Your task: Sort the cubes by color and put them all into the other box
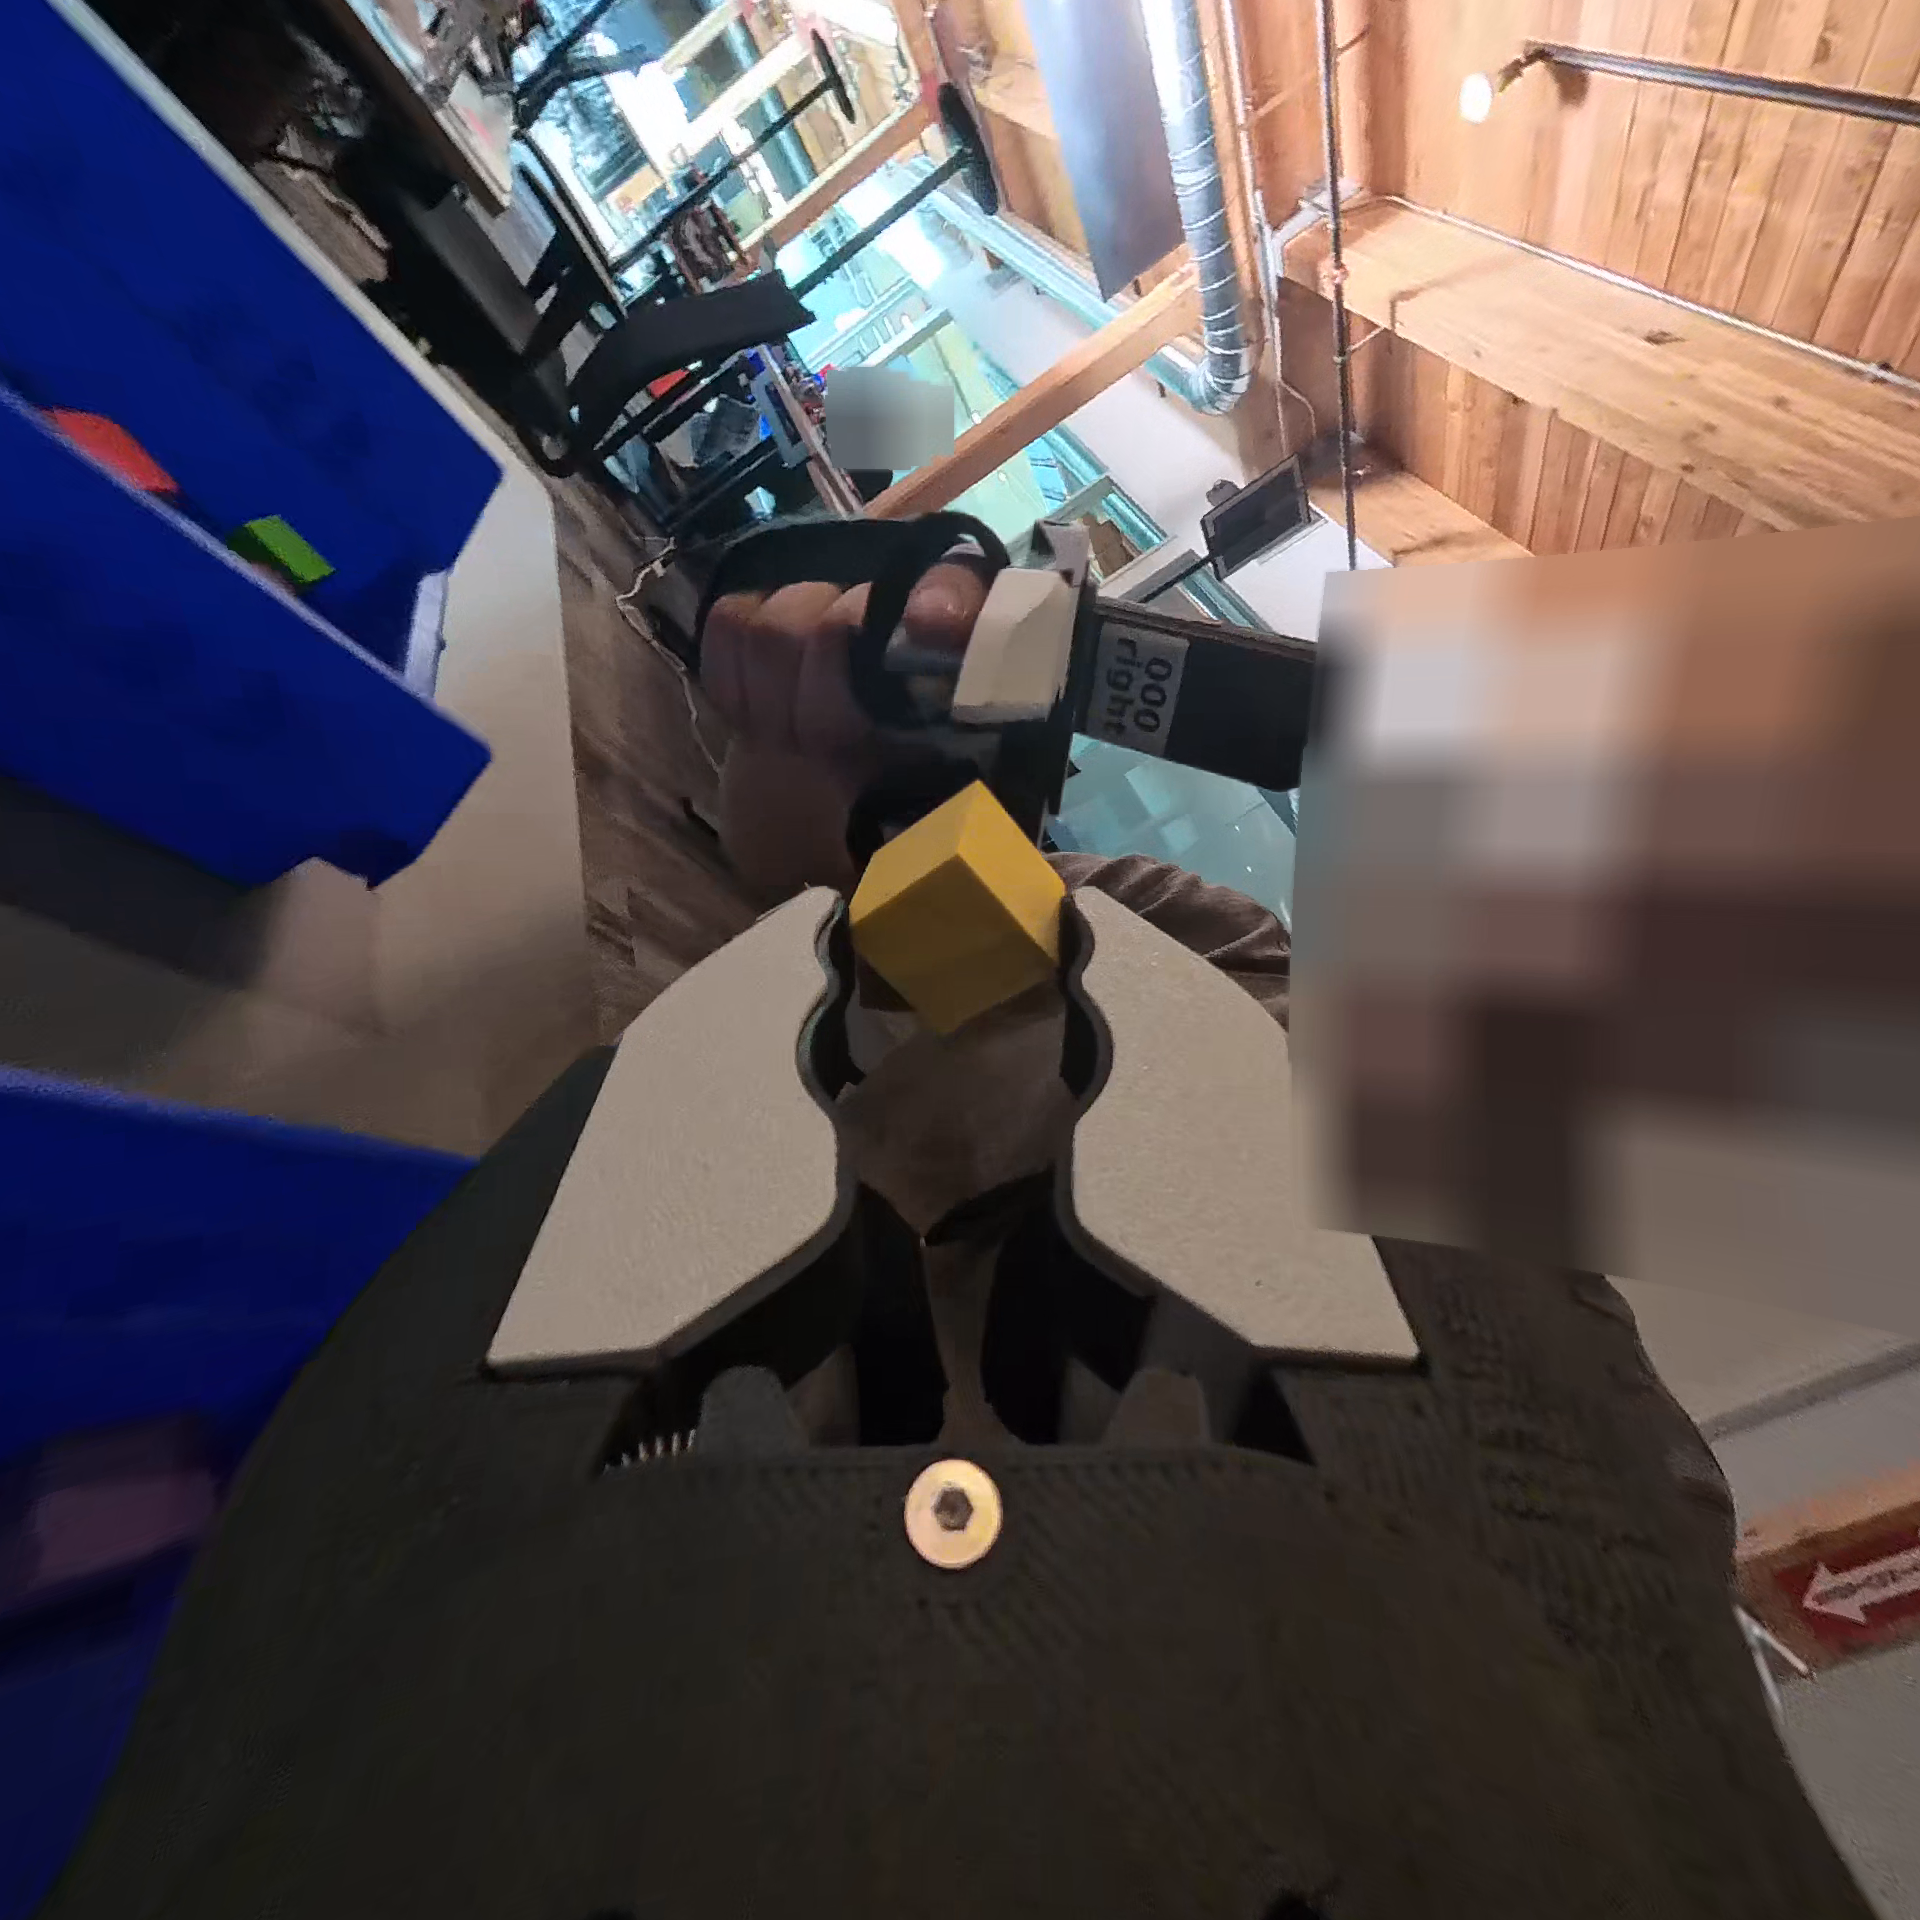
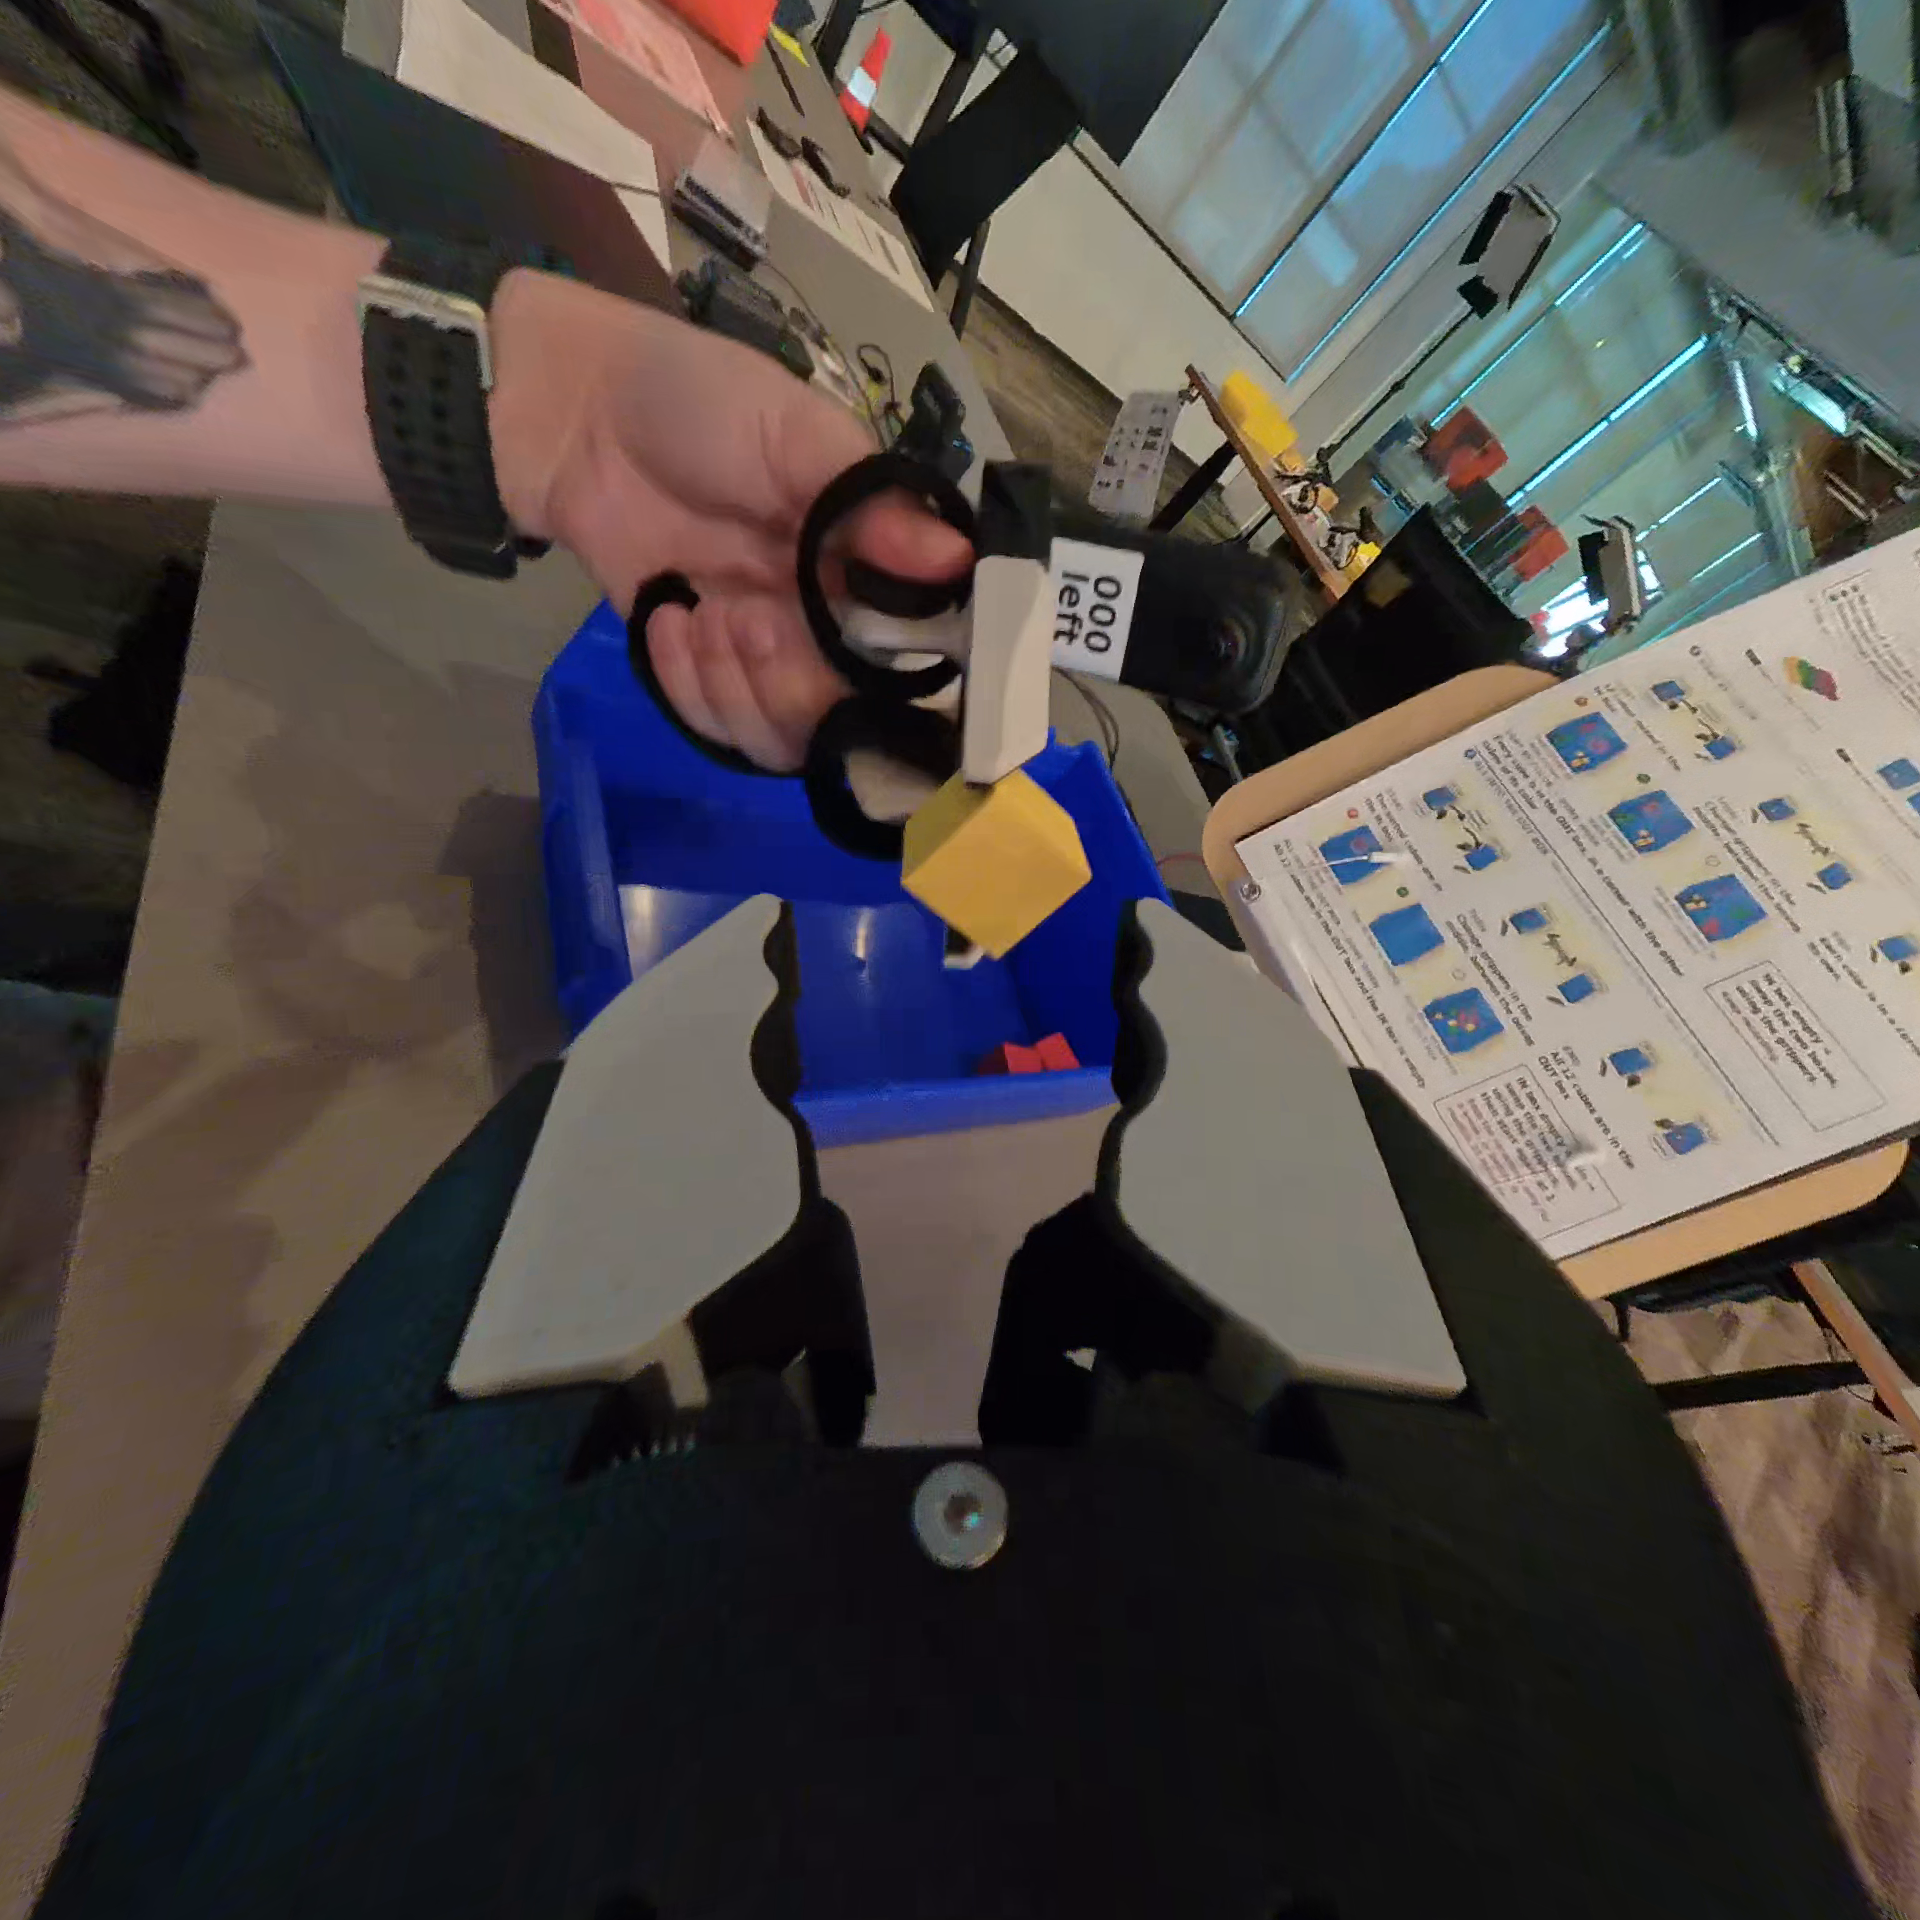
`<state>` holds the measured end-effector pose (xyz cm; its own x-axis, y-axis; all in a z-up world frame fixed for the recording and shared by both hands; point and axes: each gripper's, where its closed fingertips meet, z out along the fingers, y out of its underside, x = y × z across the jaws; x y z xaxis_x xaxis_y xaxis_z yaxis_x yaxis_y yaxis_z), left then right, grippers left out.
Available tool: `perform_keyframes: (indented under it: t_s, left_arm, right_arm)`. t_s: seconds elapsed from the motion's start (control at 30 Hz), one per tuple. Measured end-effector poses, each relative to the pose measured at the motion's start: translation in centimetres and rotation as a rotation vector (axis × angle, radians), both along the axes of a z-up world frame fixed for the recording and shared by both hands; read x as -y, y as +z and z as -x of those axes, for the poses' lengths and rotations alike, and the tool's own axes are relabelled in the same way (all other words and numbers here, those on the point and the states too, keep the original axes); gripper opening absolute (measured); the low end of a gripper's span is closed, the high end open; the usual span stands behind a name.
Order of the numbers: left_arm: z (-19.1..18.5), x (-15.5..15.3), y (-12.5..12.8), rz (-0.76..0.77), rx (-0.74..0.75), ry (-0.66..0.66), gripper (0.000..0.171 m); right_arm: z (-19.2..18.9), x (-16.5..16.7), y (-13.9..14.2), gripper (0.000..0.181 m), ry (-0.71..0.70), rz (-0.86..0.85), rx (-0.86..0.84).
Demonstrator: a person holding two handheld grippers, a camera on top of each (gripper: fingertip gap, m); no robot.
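Left wrist view shows the left tongs (image 1: 956, 935) closed on a yellow cube (image 1: 956, 909) by its edges, tilted, pinched only at the tips; such a slight hold could let it twist free and drop. Right wrist view shows the right tongs (image 2: 951, 935) spread wide and empty, just short of the cube, which hangs above a blue bin (image 2: 613, 831) holding red cubes (image 2: 1029, 1057). An illustrated sheet (image 2: 1621, 883) lies on a side board near the counter (image 2: 260, 987). More blue bins (image 1: 208, 675) crowd the left tongs' side.
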<state>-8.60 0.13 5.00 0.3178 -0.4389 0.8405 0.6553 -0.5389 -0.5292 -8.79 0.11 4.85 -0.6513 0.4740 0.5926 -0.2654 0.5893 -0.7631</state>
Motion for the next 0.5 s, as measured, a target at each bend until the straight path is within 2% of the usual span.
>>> perform_keyframes:
  t_s: [0.03,0.23,0.33,0.4,0.5]
  left_arm:
    - [-0.4,0.0,0.3,-0.014,-0.002,-0.011,0.038]
    - [-2.3,-0.4,1.0,-0.071,-0.022,-0.044,0.038]
    - [-2.8,-0.6,1.0,-0.093,-0.037,-0.037,0.038]
    - [-2.6,-0.6,1.2,-0.113,-0.036,-0.022,0.038]
    - [-2.5,-0.6,1.1,-0.122,-0.051,-0.007,0.038]
  right_arm:
    - [0.2,0.2,0.2,0.058,-0.004,0.007,-0.001]
    - [0.7,0.8,0.7,0.058,-0.012,0.007,0.014]
    - [0.4,1.2,0.8,0.052,0.009,0.013,0.031]
    - [0.2,1.4,0.6,0.039,0.023,0.007,0.051]
    - [0.3,1.5,0.5,0.038,0.016,-0.005,0.050]
